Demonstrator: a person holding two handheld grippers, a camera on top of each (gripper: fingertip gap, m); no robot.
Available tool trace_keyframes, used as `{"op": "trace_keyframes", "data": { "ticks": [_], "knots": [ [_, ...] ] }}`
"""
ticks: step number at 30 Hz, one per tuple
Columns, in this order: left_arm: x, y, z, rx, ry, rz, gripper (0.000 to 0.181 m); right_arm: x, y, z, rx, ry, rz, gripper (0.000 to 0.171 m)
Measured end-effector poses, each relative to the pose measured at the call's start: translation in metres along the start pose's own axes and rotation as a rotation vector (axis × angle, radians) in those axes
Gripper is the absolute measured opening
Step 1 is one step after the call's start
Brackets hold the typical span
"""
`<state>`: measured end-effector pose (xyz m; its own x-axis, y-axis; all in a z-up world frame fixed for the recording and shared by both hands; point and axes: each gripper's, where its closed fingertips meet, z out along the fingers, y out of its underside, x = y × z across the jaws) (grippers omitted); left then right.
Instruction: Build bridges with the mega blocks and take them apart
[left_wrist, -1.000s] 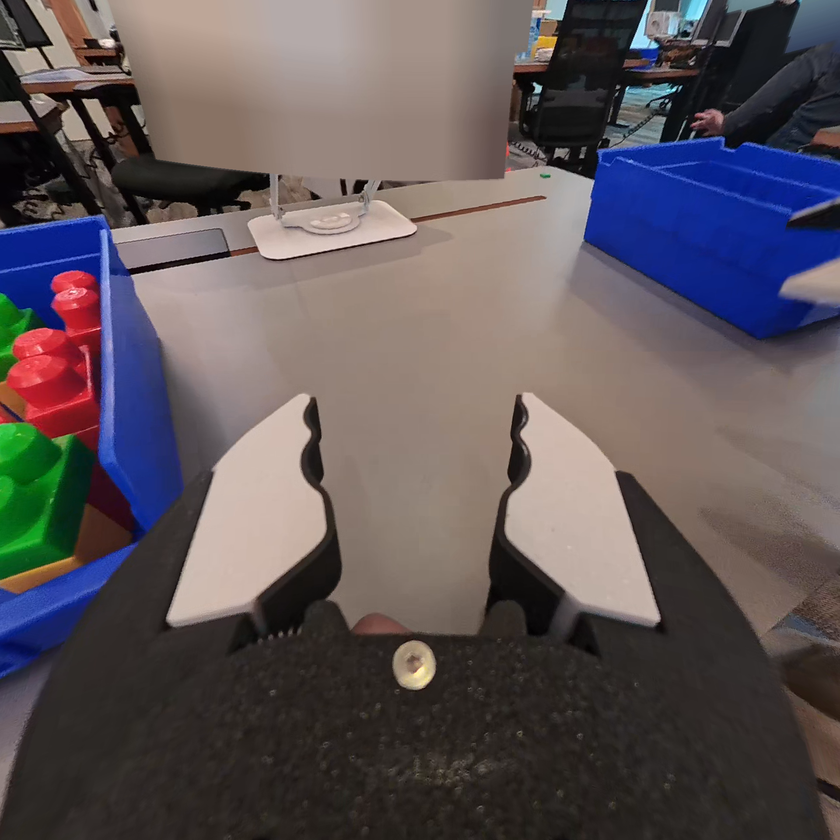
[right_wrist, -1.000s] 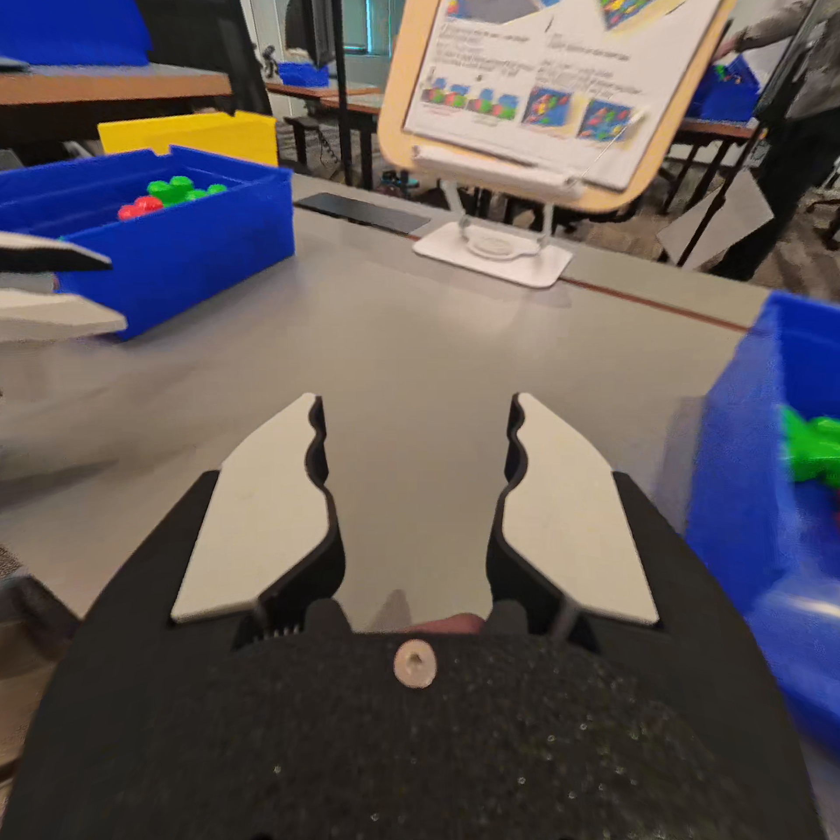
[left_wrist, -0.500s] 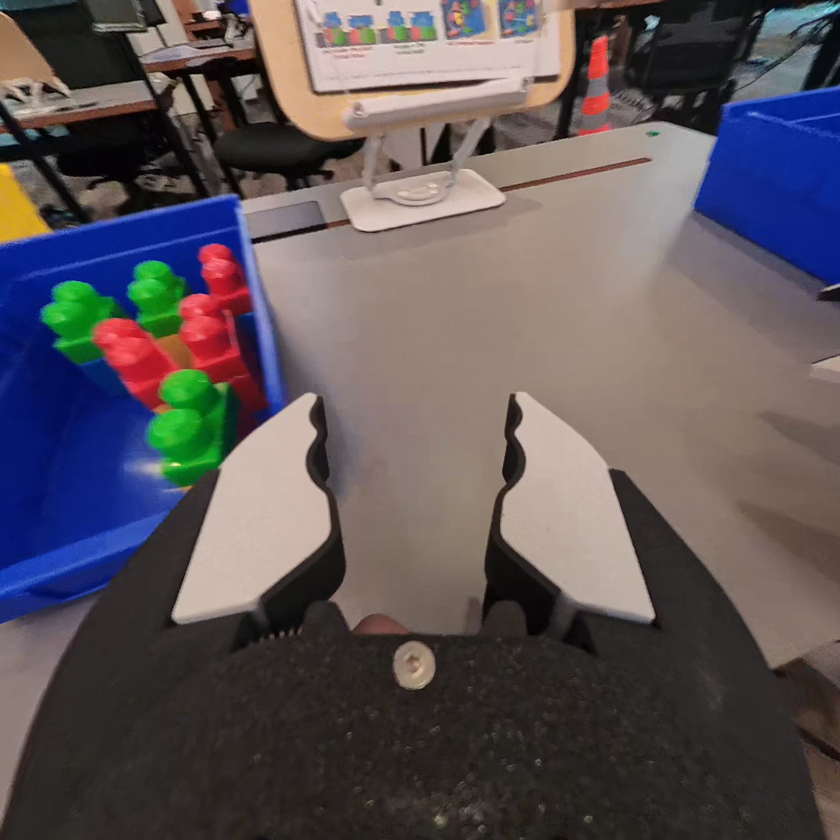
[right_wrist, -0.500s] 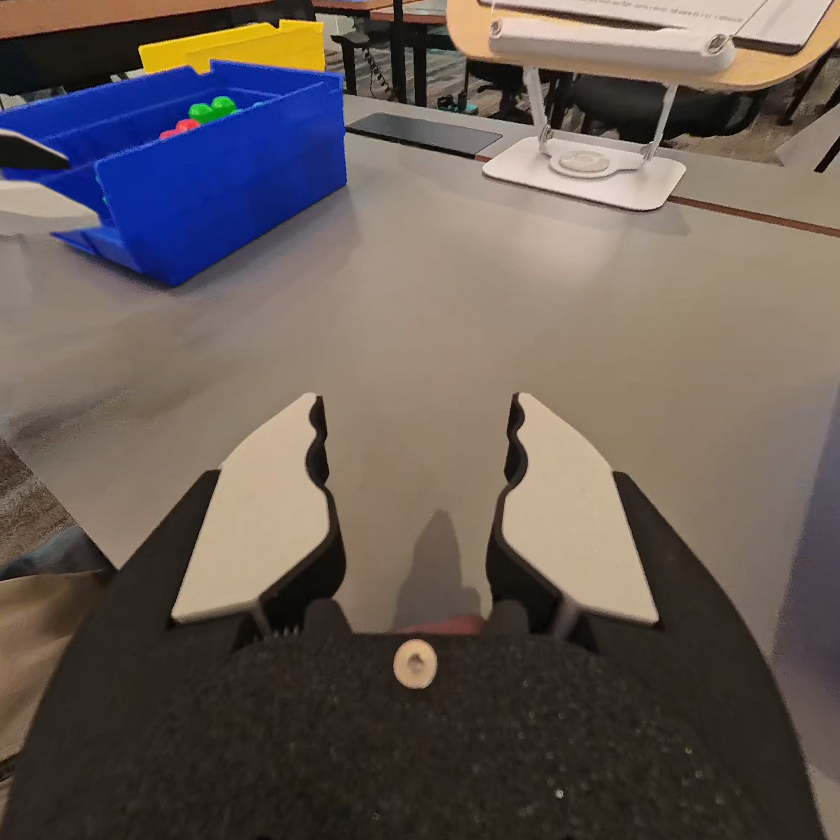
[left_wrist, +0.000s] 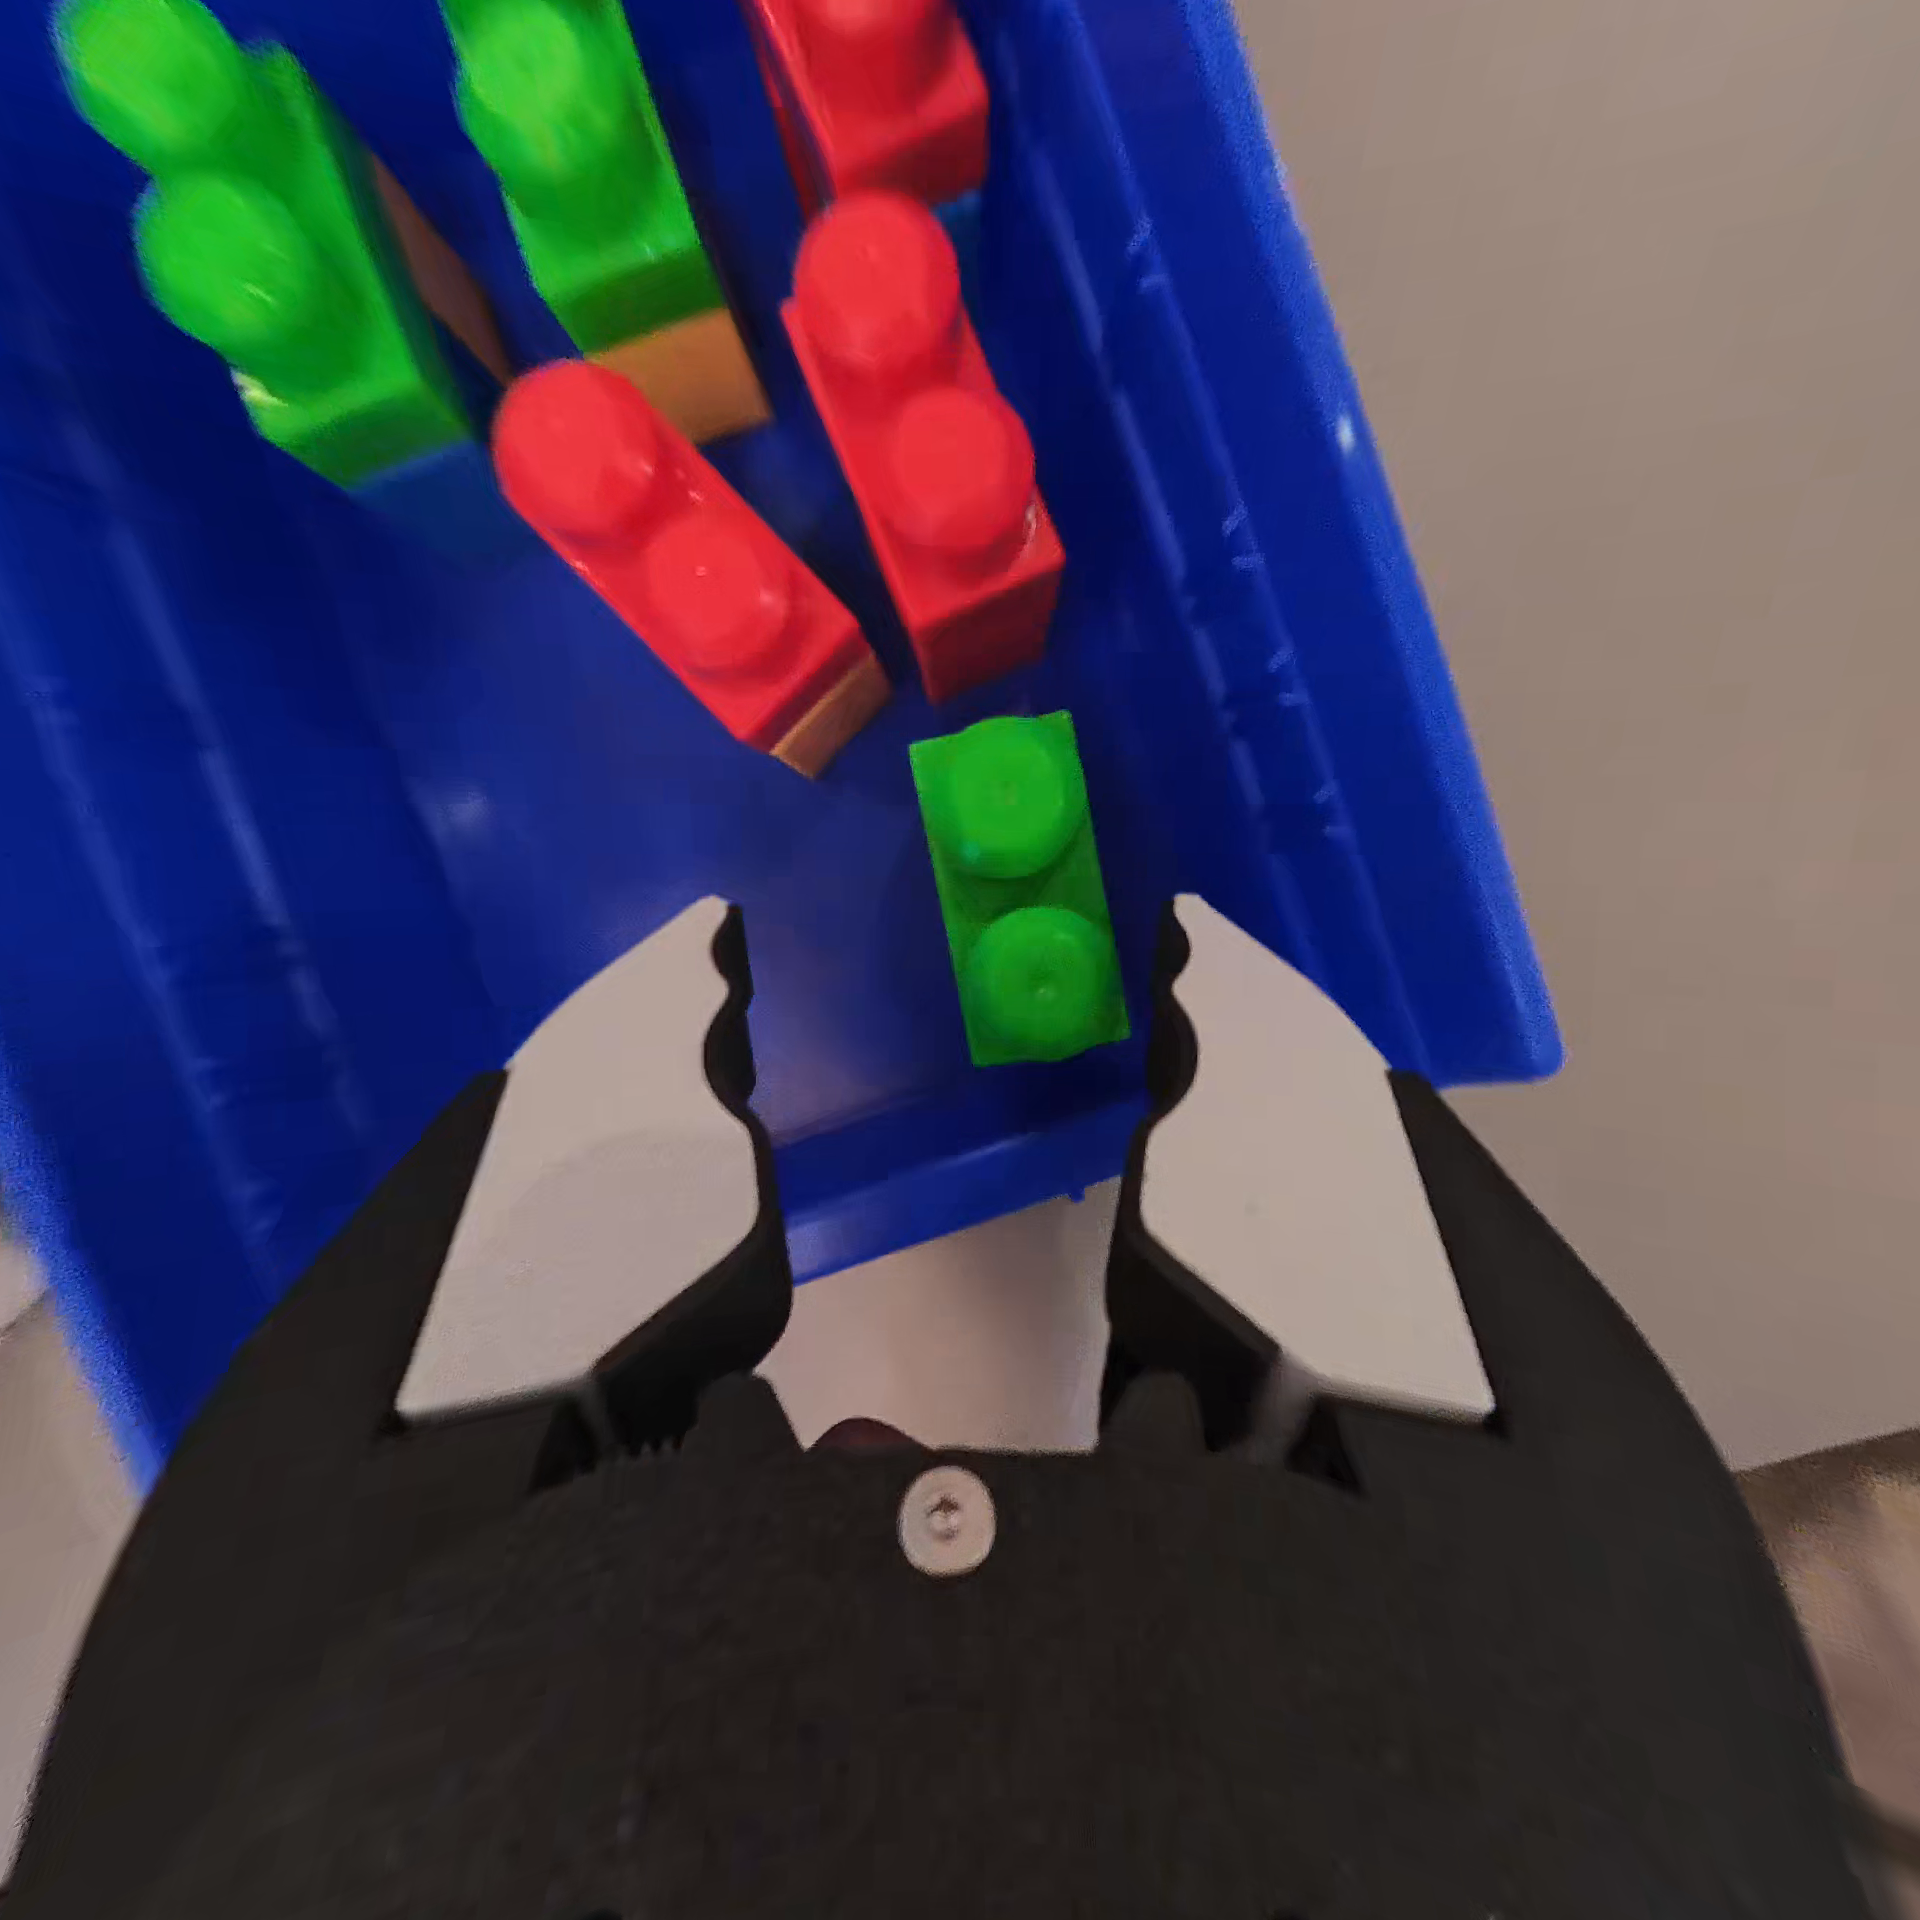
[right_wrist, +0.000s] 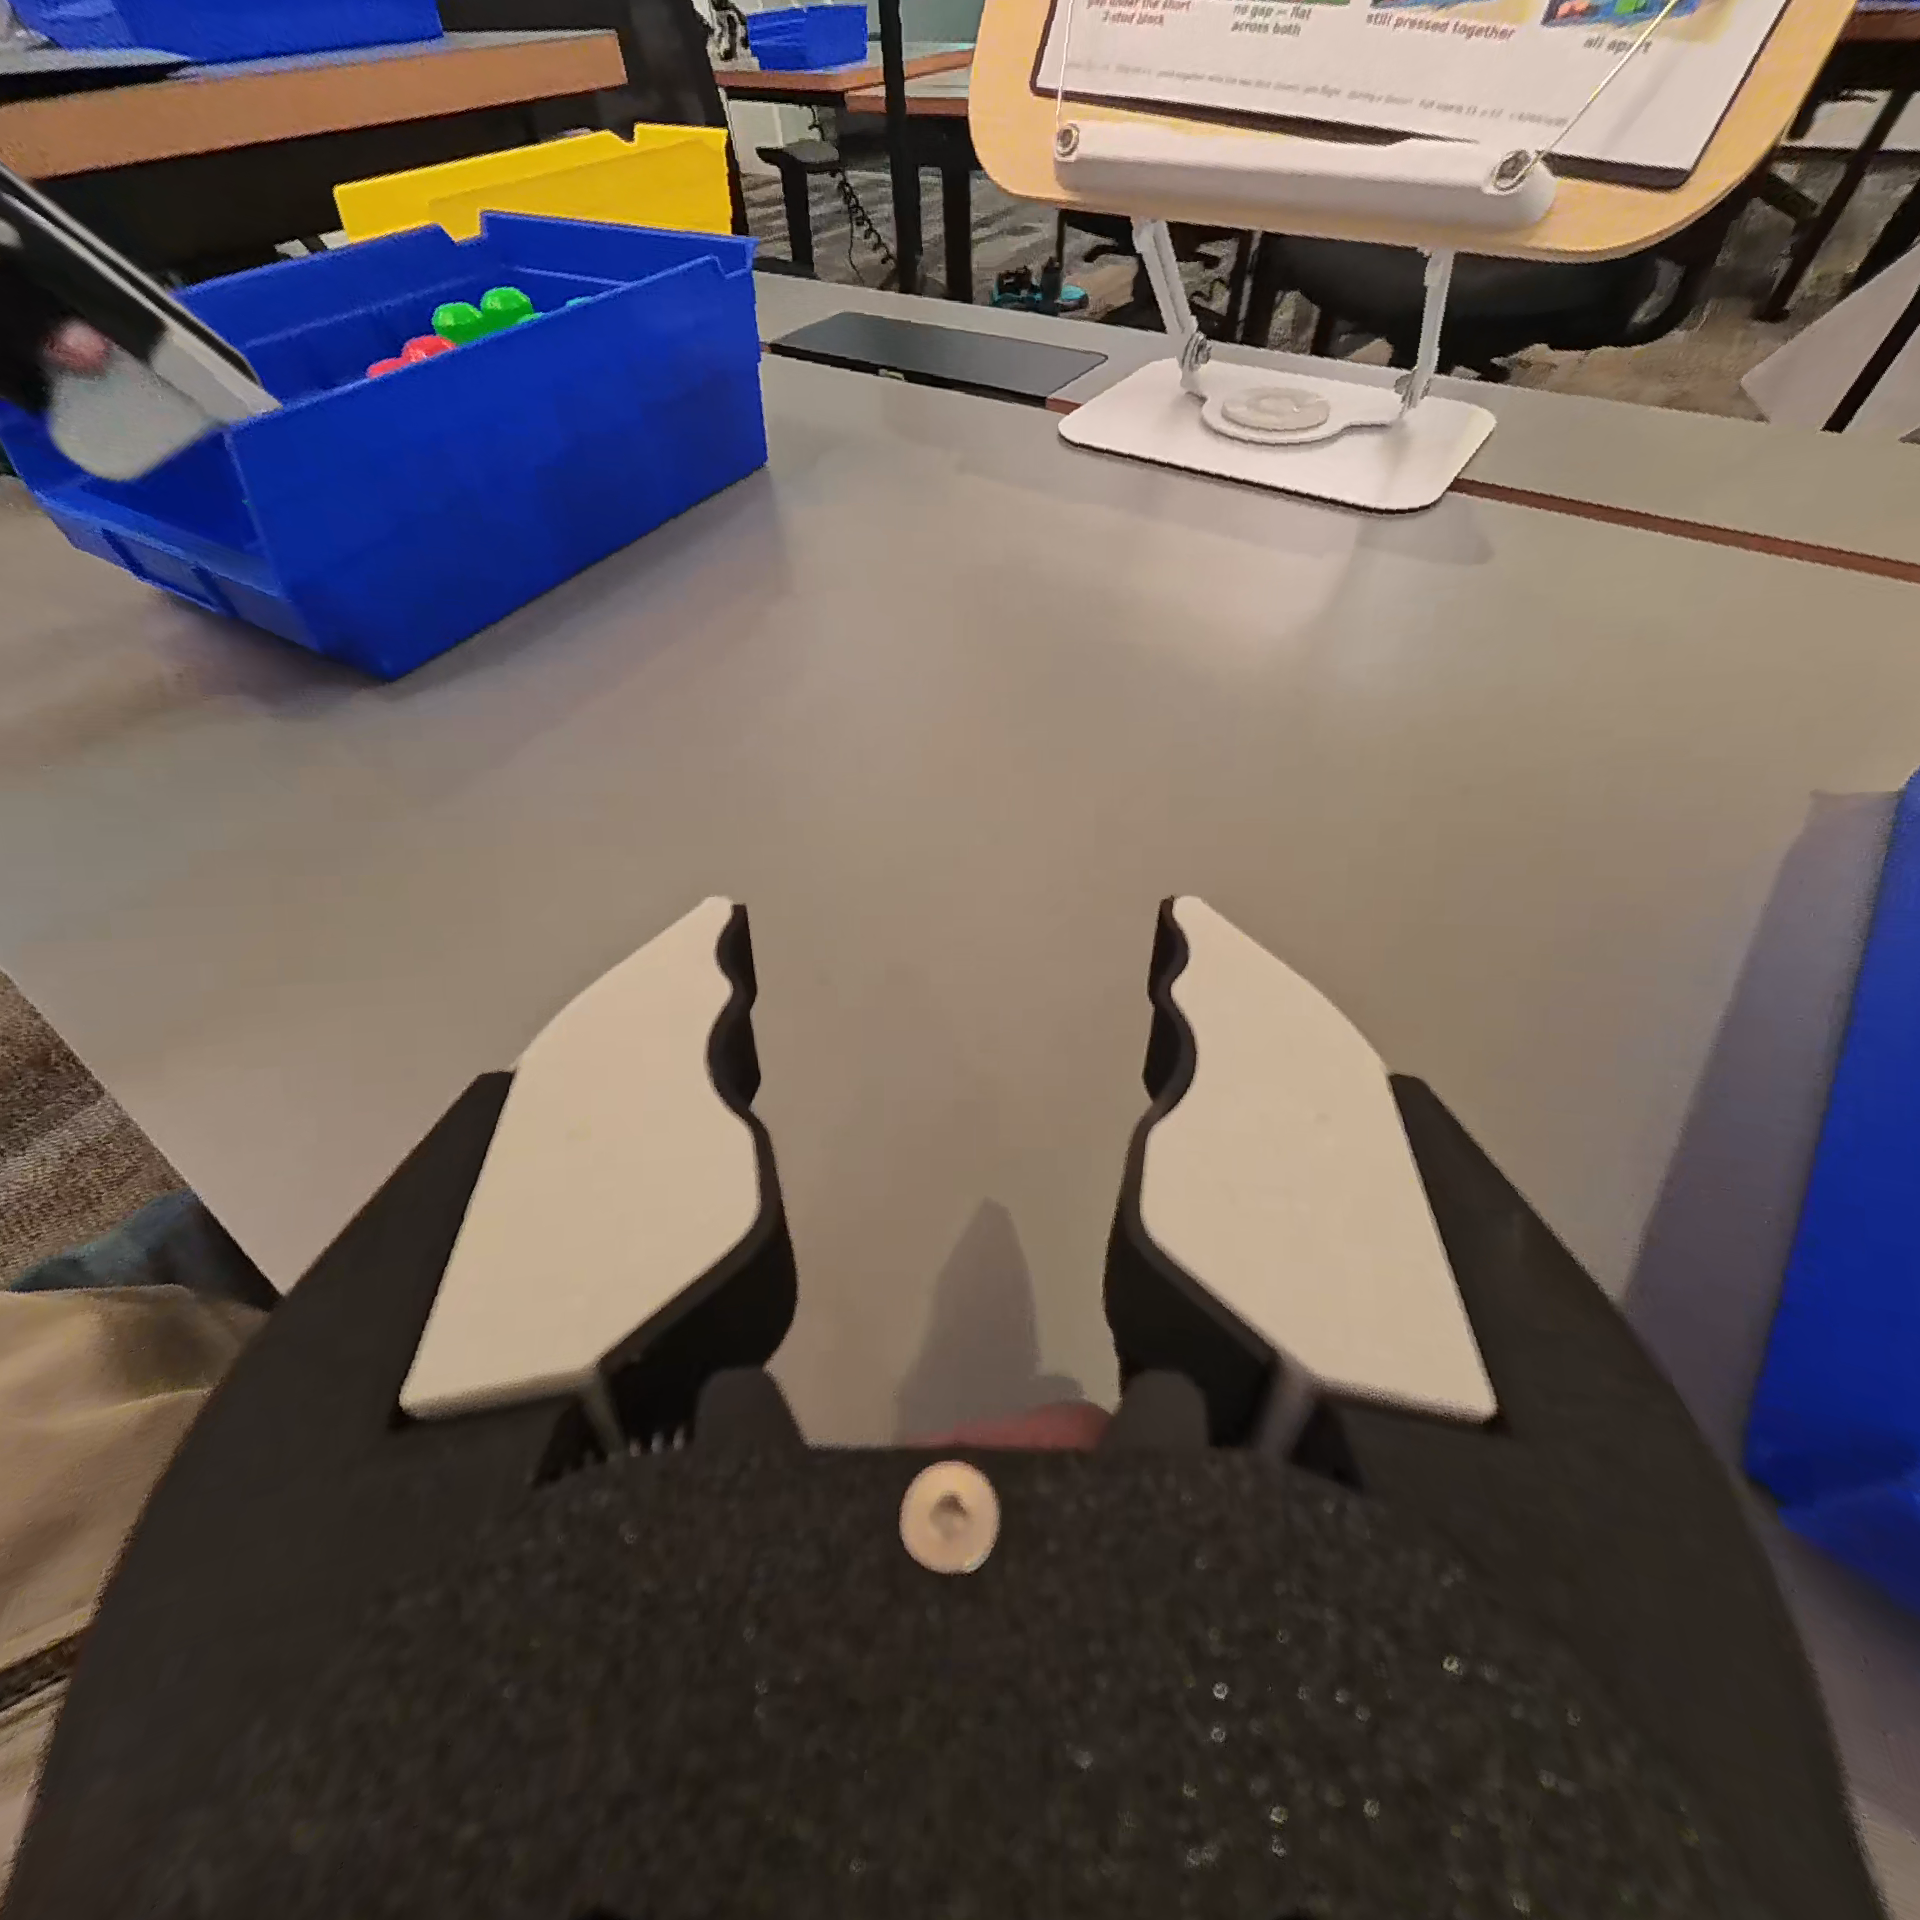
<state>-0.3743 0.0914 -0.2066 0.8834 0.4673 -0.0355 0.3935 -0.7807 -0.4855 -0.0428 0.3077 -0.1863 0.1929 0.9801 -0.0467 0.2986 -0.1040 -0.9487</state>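
Observation:
In the left wrist view, a blue bin (left_wrist: 1278, 582) holds red and green mega blocks. A green two-stud block (left_wrist: 1020, 888) lies near the bin's front right corner. Two red blocks (left_wrist: 686, 561) (left_wrist: 930, 447) and more green ones (left_wrist: 582, 177) sit farther in. My left gripper (left_wrist: 951, 914) is open and empty, pointing down over the bin's front edge, its tips just short of the green block. My right gripper (right_wrist: 951, 914) is open and empty above the grey table (right_wrist: 1039, 727). The right wrist view shows the same bin (right_wrist: 468, 457) far left with the left gripper's fingers (right_wrist: 125, 405) over it.
A second blue bin (right_wrist: 1860, 1195) stands at the right edge of the right wrist view. A tan board with instruction sheets on a white stand (right_wrist: 1278, 426) is at the table's back. A yellow bin (right_wrist: 540, 187) is behind the left bin.
My left gripper has swung left and tipped down over the block bin, closing in on the green block. My right gripper has barely moved and stays open.

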Motion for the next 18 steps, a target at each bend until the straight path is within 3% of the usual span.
{"op": "trace_keyframes", "data": {
  "ticks": [2, 5, 8, 18],
  "knots": [
    [0.005, 0.004, 0.015, -0.080, 0.042, -0.013, 0.070, 0.002, 0.001, -0.001, -0.003, -0.006, 0.009, 0.073],
    [0.002, 0.003, 0.027, -0.147, -0.017, 0.048, 0.064, 0.003, 0.001, -0.002, -0.005, -0.012, 0.016, 0.073],
    [0.010, 0.004, 0.031, -0.188, 0.016, 0.035, 0.040, 0.004, 0.004, -0.001, -0.014, -0.022, 0.024, 0.072],
    [0.002, 0.000, 0.025, -0.144, -0.001, 0.052, 0.037, 0.004, 0.010, -0.001, -0.039, -0.039, 0.039, 0.070]
  ]
}}
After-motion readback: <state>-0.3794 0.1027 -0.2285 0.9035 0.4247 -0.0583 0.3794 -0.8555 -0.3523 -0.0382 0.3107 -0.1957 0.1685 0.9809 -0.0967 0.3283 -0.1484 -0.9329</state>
